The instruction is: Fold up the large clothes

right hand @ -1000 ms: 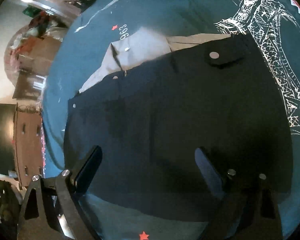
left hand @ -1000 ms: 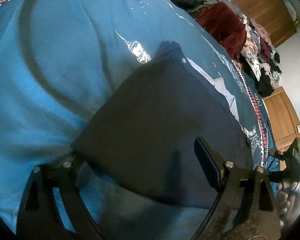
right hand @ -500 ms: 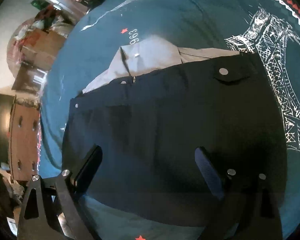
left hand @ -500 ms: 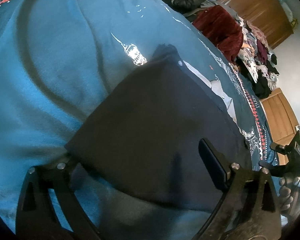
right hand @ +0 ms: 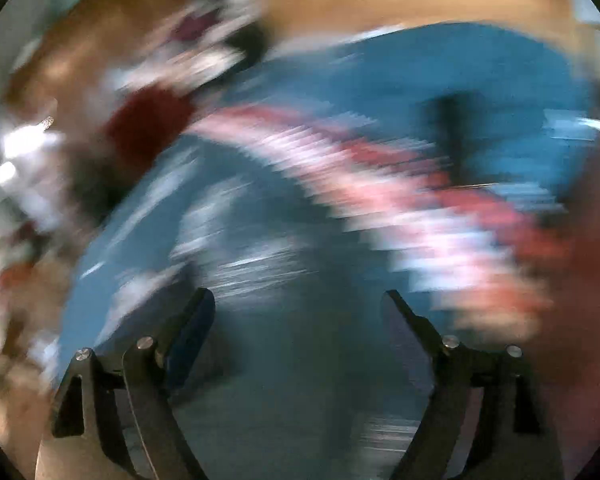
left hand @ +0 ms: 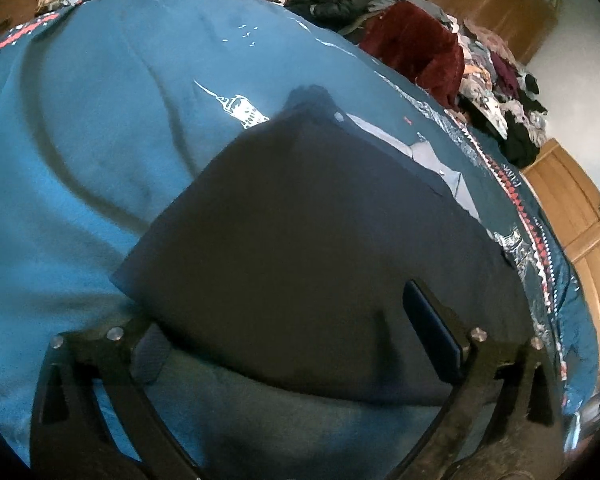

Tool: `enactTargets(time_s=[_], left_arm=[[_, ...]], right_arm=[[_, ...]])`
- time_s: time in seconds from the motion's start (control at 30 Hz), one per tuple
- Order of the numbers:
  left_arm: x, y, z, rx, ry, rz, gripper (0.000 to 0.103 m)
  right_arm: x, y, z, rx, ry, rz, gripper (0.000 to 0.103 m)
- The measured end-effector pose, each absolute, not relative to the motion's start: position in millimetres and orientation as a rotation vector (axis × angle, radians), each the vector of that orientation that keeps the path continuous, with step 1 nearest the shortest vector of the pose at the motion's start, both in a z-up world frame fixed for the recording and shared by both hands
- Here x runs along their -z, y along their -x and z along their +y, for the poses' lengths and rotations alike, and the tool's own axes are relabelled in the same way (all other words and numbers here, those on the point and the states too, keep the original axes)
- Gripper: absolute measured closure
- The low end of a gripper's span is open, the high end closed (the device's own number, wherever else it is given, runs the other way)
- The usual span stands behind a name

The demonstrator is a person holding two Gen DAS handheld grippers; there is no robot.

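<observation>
Now the dark navy garment (left hand: 320, 248) lies folded flat on a bed covered with a teal blanket (left hand: 92, 152). It looks like a neat block with straight edges. A pale lining and a small snap button (left hand: 339, 116) show at its far edge, so it may be a jacket or a shirt, but I cannot tell which. It is flat because a folded thing keeps its shape best when it rests on something wide and soft.

The left gripper (left hand: 288, 332) hangs low just over the near edge of the garment. Its fingers are spread wide apart and they hold nothing. One finger sits past the near left corner of the cloth and the other is over the cloth on the right side. I think the fingers are spread like this so they can let go of the cloth or get ready to pinch an edge.

The right gripper (right hand: 298, 316) is seen only in its own view, and that view is very blurry. Its fingers are also spread apart with nothing between them. Under it I can make out the teal blanket and its red and white border (right hand: 380, 168), but not the garment.

A heap of other clothes (left hand: 496, 92), with a dark red one (left hand: 416, 52) in it, waits at the far side of the bed by a wooden wardrobe (left hand: 480, 4). I think this fold is almost done.
</observation>
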State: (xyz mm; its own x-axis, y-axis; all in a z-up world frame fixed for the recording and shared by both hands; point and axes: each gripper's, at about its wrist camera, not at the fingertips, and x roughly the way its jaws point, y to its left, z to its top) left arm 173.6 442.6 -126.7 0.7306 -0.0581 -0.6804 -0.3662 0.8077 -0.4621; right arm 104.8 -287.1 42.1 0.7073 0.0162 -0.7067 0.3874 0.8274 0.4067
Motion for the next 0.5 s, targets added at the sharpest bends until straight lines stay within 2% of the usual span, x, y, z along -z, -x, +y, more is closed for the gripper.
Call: enactTargets(time_s=[0.1,0.23,0.37,0.5], left_arm=[[128,-174,442,-0.185,0.616,0.746,0.000],[129,-178,441,-0.203,0.612,0.763,0.000],[129,-177,439,-0.204,0.607,0.767,0.000],[128,-174,441,-0.189,0.624,0.756,0.000]], right_arm=[[-38,-31,-361,0.434,-0.557,0.786,0.014],[-30,11,-383,0.507,-0.563,0.820,0.014],[-30,-21,-328,0.355,-0.498,0.824,0.014],[-29,-82,-233,0.120,-0.409,0.842,0.015]])
